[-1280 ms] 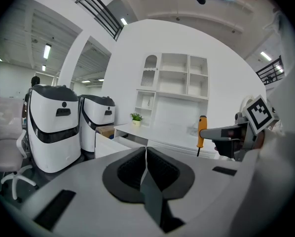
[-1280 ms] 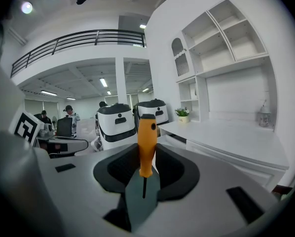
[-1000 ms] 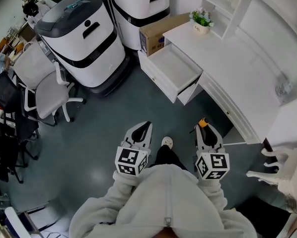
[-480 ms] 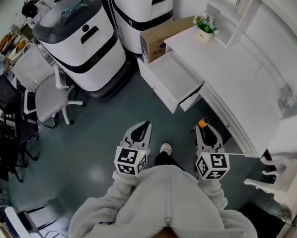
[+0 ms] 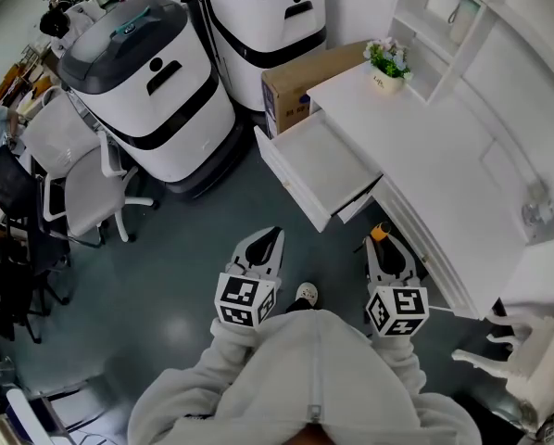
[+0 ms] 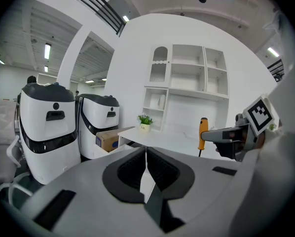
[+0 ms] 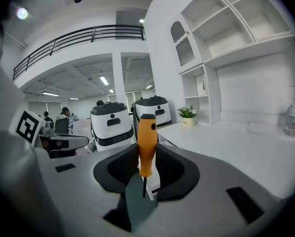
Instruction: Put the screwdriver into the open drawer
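My right gripper [image 5: 383,244] [image 7: 146,158] is shut on an orange-handled screwdriver [image 7: 147,145], which stands upright between its jaws; its orange tip [image 5: 379,233] shows in the head view and its handle [image 6: 203,131] in the left gripper view. The open white drawer [image 5: 318,161] juts out of the white desk [image 5: 425,146] ahead of both grippers, apart from them and with nothing visible in it. My left gripper [image 5: 266,246] [image 6: 146,166] is shut with nothing between its jaws, level with the right one above the grey floor.
Two large white-and-black machines [image 5: 147,72] [image 5: 268,17] stand at the back left, a cardboard box [image 5: 305,80] beside the desk. A potted plant [image 5: 389,61] sits on the desk under white shelves [image 5: 444,17]. Office chairs [image 5: 73,170] crowd the left; a white chair [image 5: 527,360] stands at right.
The drawer and desk have slid down the head view toward me as I moved forward. Both grippers keep their places and jaw states in the view.
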Tool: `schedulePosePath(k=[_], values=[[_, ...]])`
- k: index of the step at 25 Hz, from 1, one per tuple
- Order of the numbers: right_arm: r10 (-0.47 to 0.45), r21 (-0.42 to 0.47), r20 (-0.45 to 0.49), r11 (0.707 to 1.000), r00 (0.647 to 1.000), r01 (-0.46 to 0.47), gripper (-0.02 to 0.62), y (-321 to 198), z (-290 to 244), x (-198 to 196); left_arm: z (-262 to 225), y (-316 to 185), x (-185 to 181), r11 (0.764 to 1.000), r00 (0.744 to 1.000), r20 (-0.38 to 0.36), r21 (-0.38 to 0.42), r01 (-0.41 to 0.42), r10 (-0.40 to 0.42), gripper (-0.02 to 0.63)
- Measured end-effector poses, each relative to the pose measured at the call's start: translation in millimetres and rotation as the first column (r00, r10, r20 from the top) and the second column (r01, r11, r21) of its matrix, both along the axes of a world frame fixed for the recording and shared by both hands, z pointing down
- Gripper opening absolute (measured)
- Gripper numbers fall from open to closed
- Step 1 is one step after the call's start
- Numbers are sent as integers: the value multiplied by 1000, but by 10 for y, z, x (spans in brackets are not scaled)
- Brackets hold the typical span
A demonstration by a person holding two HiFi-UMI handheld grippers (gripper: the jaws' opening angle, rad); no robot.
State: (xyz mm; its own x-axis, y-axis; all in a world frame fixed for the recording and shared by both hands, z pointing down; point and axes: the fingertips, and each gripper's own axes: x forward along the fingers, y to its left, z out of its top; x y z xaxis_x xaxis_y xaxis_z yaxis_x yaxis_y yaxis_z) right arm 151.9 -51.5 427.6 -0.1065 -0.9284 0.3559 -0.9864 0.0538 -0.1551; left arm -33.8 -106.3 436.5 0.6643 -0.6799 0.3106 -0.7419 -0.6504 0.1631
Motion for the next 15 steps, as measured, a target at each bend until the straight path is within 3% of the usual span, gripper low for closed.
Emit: schedulePosePath(k=[15], values=[[-13,8,45,1000,999,12,121,-405,93,241,72,-418,292,1000,1000,11,6,5,-5,25]])
